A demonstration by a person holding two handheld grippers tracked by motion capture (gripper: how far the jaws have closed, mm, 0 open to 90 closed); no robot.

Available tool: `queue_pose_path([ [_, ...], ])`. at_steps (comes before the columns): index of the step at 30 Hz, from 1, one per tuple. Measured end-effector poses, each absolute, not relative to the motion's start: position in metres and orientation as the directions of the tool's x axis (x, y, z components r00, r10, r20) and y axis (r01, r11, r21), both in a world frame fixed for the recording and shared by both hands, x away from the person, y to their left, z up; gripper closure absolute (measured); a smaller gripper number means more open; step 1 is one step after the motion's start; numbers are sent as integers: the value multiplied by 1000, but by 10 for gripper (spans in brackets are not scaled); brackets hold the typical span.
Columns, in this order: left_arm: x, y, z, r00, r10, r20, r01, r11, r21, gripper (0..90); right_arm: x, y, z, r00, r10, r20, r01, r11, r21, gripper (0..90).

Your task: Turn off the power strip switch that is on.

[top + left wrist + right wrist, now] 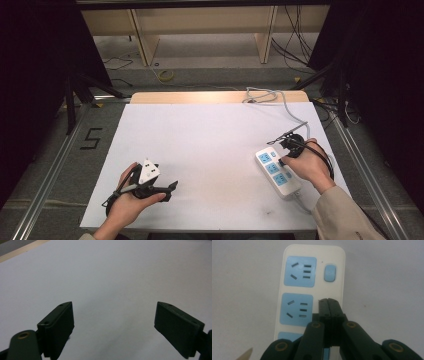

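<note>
Left gripper [172, 187]: we hold it low over the bare left half of the sheet [210, 145], jaws spread wide, nothing between them.
Sheet: open room across the middle; its near edge lies close to our left hand.
Strip [312, 285]: white, with blue sockets, it lies near the sheet's right edge, cord trailing off toward us.
Switch [329, 272]: blue button at the strip's far end, just ahead of the closed tips; we judge it not yet pressed.
Right gripper [329, 301]: jaws pressed together, gripping nothing, over the strip beside the middle socket.
Left to do: we ease forward onto the switch.
</note>
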State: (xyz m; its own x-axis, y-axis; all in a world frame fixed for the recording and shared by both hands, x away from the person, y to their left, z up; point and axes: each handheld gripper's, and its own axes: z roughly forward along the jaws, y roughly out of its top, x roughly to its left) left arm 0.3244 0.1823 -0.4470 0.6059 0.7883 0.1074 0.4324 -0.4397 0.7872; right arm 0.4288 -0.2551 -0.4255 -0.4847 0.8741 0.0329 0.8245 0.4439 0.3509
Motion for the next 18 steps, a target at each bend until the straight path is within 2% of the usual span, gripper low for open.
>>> queue_pose_path([
  [13,324,183,-447,606,788,110,431,-441,787,156,428,-256,-425,-484,875,31,818,439,371,900],
  [18,324,183,-447,607,787,109,432,-442,786,155,427,-257,-422,-491,871,31,801,437,410,900],
])
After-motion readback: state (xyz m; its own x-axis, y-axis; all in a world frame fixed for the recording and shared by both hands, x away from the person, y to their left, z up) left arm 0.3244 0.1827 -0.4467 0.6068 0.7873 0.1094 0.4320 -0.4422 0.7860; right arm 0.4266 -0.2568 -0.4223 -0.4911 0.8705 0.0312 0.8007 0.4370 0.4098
